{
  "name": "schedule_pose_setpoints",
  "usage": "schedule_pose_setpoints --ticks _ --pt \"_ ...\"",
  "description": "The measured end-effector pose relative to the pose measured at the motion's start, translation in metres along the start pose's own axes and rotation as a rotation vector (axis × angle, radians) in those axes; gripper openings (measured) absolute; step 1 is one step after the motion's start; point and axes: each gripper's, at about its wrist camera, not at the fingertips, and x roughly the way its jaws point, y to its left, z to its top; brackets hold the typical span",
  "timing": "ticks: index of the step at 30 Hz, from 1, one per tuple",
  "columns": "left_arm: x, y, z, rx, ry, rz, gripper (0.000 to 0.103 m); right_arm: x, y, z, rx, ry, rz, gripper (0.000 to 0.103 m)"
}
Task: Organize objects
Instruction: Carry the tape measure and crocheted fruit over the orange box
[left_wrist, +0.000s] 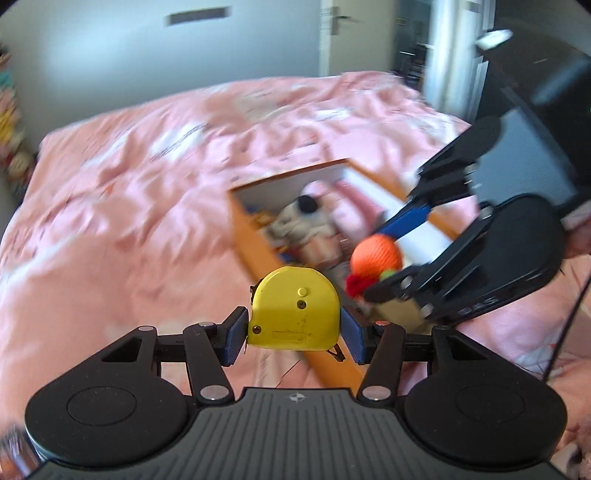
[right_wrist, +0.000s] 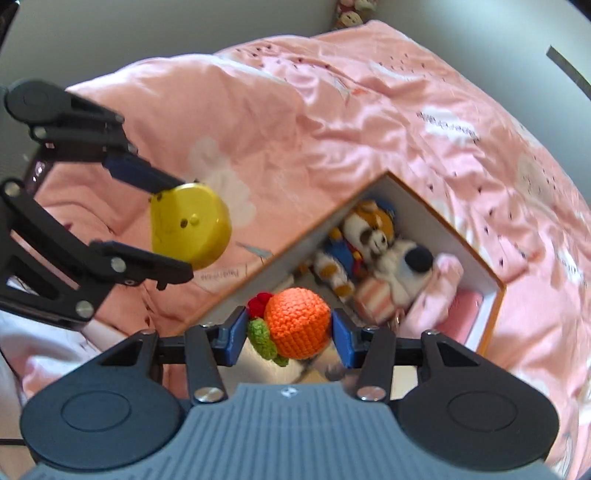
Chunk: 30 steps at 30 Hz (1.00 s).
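Pink, rumpled bedding (right_wrist: 332, 122) fills both of my wrist views, with a grey wall and a white door (left_wrist: 340, 33) behind it. My left gripper (left_wrist: 293, 326) is clamped on a yellow tape measure (left_wrist: 293, 308), its blue pads (left_wrist: 236, 334) pressing the case from both sides; from the right wrist view I see that same tape measure up off the bedding, to the left of the box. My right gripper (right_wrist: 288, 332) is clamped on an orange crocheted ball (right_wrist: 297, 323) that has a red tuft and green leaves stitched on its left side; the pads touch it left and right. Just beyond that ball lies an open box (right_wrist: 495, 291) with orange outer walls and a white inside, sunk into the bedding. Inside it I make out several plush toys: an orange and white one (right_wrist: 371, 225), a white one with a black patch (right_wrist: 406, 262), and a pink one (right_wrist: 439, 291) against the right wall. Both grippers hang close together over the near corner of the box.
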Motion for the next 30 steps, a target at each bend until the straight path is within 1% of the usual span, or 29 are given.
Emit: schedule_pose_setpoints --ticks 2,5,9,10,13,16,19,21,23,26,28,30 --pt "0.004 -0.011 0.007 0.057 0.003 -0.027 0.062 0.005 -0.004 -0.010 0.016 0.022 0.015 0.051" --pt "0.016 -0.018 0.016 0.122 0.034 -0.089 0.062 0.014 -0.012 -0.018 0.056 0.048 0.041 0.051" --pt "0.038 -0.020 0.026 0.196 0.122 -0.209 0.062 0.028 -0.028 -0.025 0.142 0.081 0.087 0.051" --pt "0.044 -0.022 0.028 0.223 0.143 -0.224 0.062 0.033 -0.032 -0.027 0.158 0.091 0.097 0.051" --pt "0.063 -0.031 0.030 0.322 0.220 -0.254 0.062 0.042 -0.042 -0.034 0.196 0.111 0.124 0.051" --pt "0.083 -0.037 0.034 0.372 0.298 -0.290 0.062 0.046 -0.051 -0.042 0.225 0.117 0.130 0.051" --pt "0.100 -0.045 0.038 0.449 0.351 -0.322 0.062 0.045 -0.065 -0.050 0.271 0.108 0.133 0.051" --pt "0.115 -0.050 0.041 0.481 0.412 -0.340 0.062 0.043 -0.073 -0.055 0.296 0.100 0.137 0.051" --pt "0.132 -0.054 0.043 0.519 0.459 -0.336 0.062 0.043 -0.077 -0.059 0.307 0.092 0.137 0.051" --pt "0.151 -0.064 0.041 0.612 0.524 -0.331 0.062 0.045 -0.081 -0.063 0.323 0.074 0.155 0.051" --pt "0.161 -0.069 0.039 0.660 0.559 -0.360 0.062 0.048 -0.084 -0.064 0.338 0.061 0.164 0.051" --pt "0.170 -0.073 0.037 0.687 0.594 -0.382 0.063 0.052 -0.087 -0.066 0.351 0.056 0.179 0.051"
